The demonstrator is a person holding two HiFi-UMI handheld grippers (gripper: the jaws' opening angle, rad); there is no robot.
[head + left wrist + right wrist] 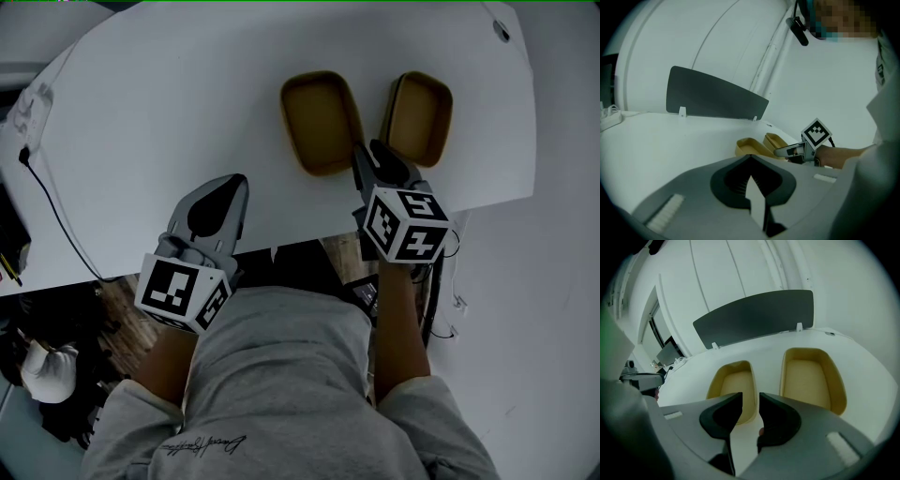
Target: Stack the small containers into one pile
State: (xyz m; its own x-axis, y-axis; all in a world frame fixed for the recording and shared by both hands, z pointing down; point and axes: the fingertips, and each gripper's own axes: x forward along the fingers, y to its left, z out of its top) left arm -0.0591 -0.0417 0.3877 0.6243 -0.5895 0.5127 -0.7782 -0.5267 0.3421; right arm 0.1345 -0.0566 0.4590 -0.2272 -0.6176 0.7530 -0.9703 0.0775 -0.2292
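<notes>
Grey plastic frames my view: the right tongs (746,404) stand spread, with a clear gap and nothing between them. Their tips are low over the white worktop (187,94), just short of the near rim of the centre container (733,390). That tan tub lies mouth up in the middle of the frame. Its twin, the right-side container (811,380), sits just beside it toward the right, apart from it and also mouth up, so nothing is stacked yet. To do this step well, I would ease forward until one jaw is inside the near wall and the other outside. I would pinch only that thin wall and lift straight up until the base clears. Then I would carry it over the neighbour with the long sides lined up and lower it level, so it nests rather than catching on a rim. The left tongs (230,183) are pressed together and empty at the lower left, over the worktop's near edge and well apart from both tubs. I judge they could steady the lower tub if it slides. A dark panel (754,317) stands along the far edge.
</notes>
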